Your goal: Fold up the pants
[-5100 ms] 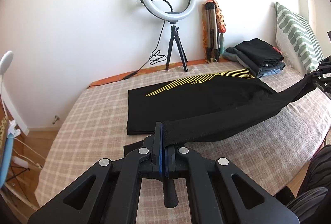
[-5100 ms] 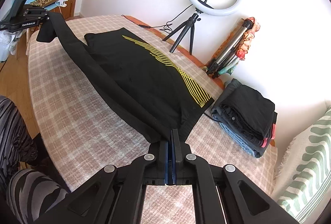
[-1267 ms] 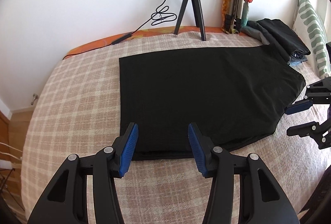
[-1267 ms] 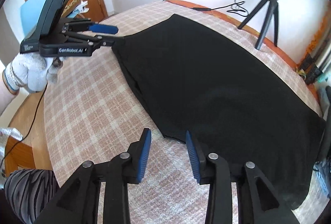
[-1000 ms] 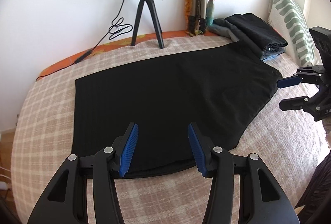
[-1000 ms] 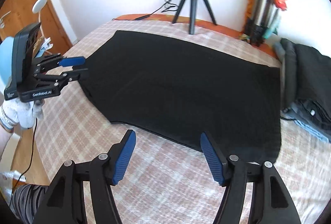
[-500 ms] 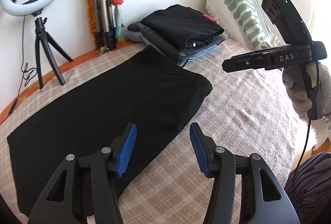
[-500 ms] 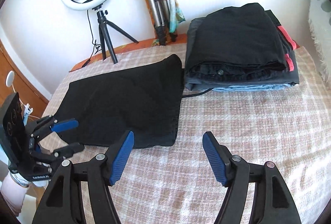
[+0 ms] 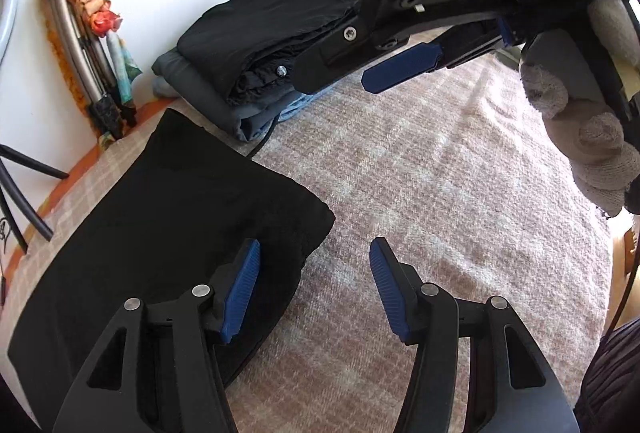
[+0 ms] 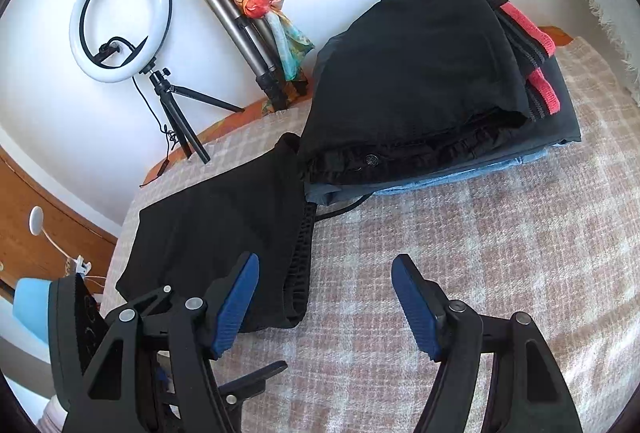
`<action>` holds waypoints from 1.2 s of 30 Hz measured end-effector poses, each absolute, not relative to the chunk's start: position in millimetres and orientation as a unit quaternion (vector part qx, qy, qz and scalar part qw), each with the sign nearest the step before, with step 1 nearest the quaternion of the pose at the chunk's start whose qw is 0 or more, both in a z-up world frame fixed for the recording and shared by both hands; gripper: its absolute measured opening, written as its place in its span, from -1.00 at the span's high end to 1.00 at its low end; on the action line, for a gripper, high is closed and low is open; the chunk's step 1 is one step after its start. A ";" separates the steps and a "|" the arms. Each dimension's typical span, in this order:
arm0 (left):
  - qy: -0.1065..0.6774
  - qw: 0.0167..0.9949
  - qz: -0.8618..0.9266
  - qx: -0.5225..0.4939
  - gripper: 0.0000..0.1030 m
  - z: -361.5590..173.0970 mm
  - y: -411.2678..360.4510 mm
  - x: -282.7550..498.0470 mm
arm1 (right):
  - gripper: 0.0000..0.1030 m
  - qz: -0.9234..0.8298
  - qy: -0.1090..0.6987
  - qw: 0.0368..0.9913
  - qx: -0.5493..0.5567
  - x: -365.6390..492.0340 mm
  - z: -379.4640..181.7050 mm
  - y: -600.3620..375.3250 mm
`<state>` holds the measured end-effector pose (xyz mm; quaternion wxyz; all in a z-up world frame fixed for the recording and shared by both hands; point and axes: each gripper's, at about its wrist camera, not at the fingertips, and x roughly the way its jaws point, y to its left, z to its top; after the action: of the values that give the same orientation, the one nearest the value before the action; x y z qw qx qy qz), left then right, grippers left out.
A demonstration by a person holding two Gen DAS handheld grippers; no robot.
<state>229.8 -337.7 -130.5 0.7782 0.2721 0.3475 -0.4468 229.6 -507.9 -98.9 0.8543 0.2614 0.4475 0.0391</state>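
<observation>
The pants (image 10: 224, 217) lie on the bed (image 10: 460, 241), touching the clothes stack (image 10: 420, 85) by the wall, tripods (image 10: 248, 33) behind.

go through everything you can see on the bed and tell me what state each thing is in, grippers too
Black pants: folded, lying flat on the checked blanket.
Stack of dark clothes: folded, piled.
White ring light: upright on tripod.
Left gripper: open, empty.
Right gripper: open, empty.

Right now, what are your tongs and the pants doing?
Both tongs, left and right, open, empty. Black pants folded flat on the bed. Clothes stack touching their far end.
</observation>
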 end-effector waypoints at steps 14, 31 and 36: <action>0.370 0.792 -0.455 0.172 0.66 -133.8 -329.3 260.1 | -0.39 0.063 0.459 0.838 0.288 266.6 -113.8 -504.6; 0.354 0.797 -0.478 0.099 0.71 -114.1 -303.7 258.2 | -0.41 0.098 0.485 0.769 0.404 332.7 -166.5 -483.5; 0.355 0.796 -0.484 0.080 0.71 -111.8 -298.4 261.9 | -0.09 0.091 0.469 0.765 0.433 340.4 -174.8 -484.7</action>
<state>261.9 -298.4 -111.8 0.7959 0.0799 0.3555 -0.4835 340.4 -484.7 -174.8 0.7645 0.4327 0.4690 0.0912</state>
